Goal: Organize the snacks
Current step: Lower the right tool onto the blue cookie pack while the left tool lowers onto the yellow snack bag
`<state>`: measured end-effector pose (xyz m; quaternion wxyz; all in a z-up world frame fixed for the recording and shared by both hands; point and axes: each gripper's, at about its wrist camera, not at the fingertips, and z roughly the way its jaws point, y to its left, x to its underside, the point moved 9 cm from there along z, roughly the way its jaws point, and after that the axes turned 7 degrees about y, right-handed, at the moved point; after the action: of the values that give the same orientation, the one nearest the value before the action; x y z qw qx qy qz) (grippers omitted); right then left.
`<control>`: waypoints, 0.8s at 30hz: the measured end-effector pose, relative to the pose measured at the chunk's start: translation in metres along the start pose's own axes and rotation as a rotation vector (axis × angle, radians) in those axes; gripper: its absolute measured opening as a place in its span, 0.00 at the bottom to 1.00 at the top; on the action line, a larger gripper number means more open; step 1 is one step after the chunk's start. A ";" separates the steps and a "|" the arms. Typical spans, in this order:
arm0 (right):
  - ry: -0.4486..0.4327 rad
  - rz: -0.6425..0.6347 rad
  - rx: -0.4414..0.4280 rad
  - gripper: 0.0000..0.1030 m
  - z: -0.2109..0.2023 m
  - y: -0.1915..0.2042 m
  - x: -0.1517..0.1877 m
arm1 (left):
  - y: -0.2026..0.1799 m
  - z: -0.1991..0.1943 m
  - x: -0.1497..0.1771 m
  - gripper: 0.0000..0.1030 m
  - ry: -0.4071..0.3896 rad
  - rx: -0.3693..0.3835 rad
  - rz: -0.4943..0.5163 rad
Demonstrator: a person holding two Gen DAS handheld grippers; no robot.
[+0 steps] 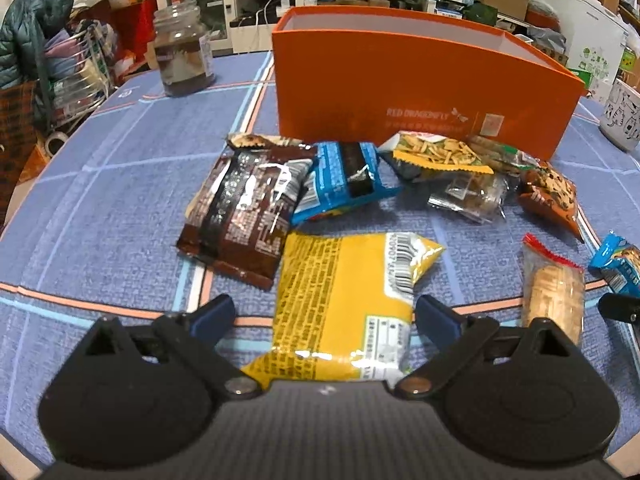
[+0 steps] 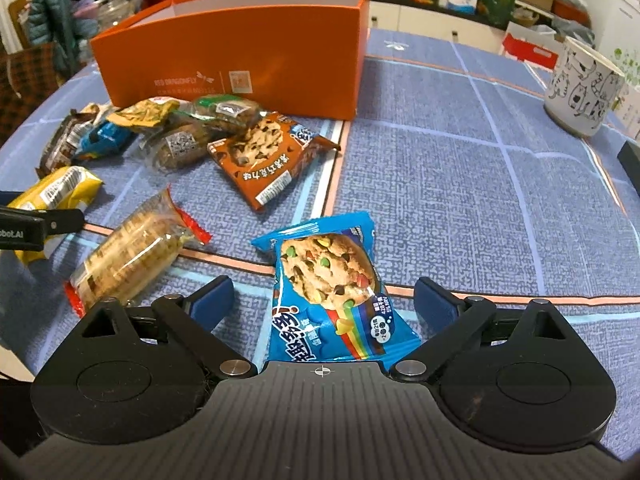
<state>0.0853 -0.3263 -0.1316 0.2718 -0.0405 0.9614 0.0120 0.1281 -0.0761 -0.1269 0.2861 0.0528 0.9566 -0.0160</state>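
Two handheld claws, each seen from its own wrist camera, both tilted steeply downward toward the counter. The left claw (image 1: pixel 324 314) has its two blue-padded fingers (image 1: pixel 214 314) spread wide apart, one at the left and one at the right of the view, pressing on nothing. Black linkage arms and round pivot housings fill the near edge. The right claw (image 2: pixel 324 306) stands the same way, blue fingertips (image 2: pixel 434 306) wide apart and free. In the right wrist view, a black part of the left claw pokes in at the left edge.
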 end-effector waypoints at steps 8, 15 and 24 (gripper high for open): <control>0.000 0.004 0.003 0.88 0.002 -0.001 -0.001 | 0.003 0.001 -0.001 0.94 -0.008 -0.023 -0.031; 0.003 -0.009 0.007 0.88 0.000 -0.001 0.000 | 0.003 -0.001 0.000 0.94 -0.003 -0.022 -0.029; 0.012 -0.009 -0.004 0.89 0.000 -0.003 0.001 | -0.002 -0.001 0.001 0.94 -0.006 -0.008 -0.019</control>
<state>0.0847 -0.3289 -0.1322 0.2662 -0.0455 0.9628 0.0126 0.1268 -0.0775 -0.1269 0.2892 0.0425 0.9562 -0.0149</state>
